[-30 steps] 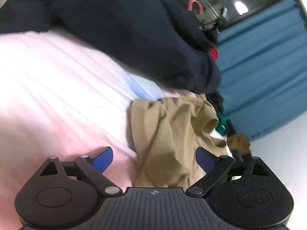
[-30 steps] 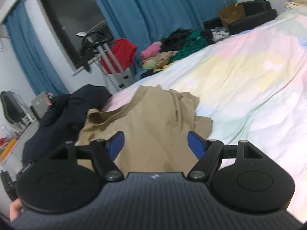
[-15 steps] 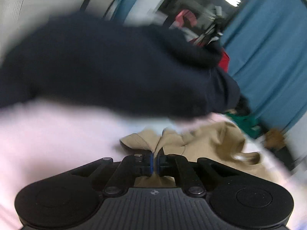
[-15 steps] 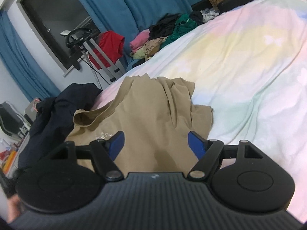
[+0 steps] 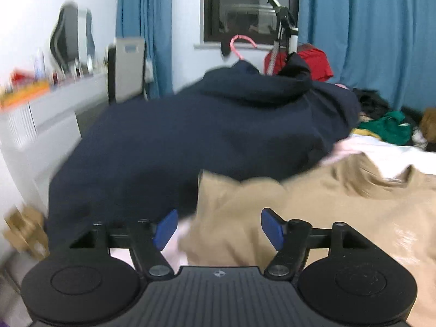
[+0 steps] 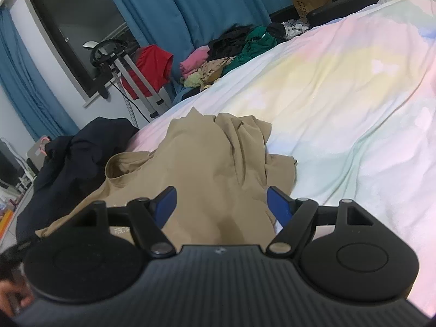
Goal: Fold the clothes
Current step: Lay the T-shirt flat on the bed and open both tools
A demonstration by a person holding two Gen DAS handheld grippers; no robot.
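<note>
A crumpled tan shirt (image 6: 207, 163) lies on the pastel bedsheet (image 6: 354, 95), its neck opening toward the left. In the left wrist view the same tan shirt (image 5: 313, 212) spreads right of and under my left gripper (image 5: 219, 229), which is open over its edge with nothing between the blue pads. A dark navy garment (image 5: 196, 136) is heaped just behind the shirt; in the right wrist view that navy garment (image 6: 68, 163) sits at the bed's left edge. My right gripper (image 6: 219, 208) hovers open above the shirt's near part.
A pile of mixed clothes (image 6: 234, 51) lies at the bed's far end, below blue curtains (image 6: 204, 8). A red garment (image 6: 150, 68) hangs on a metal stand. A desk (image 5: 41, 103) with small items runs along the left wall. A hand (image 6: 11, 297) shows at lower left.
My left gripper shut on the tan shirt's edge half a second ago and now stands open, turned toward the window. The right gripper moved slightly closer over the shirt, still open.
</note>
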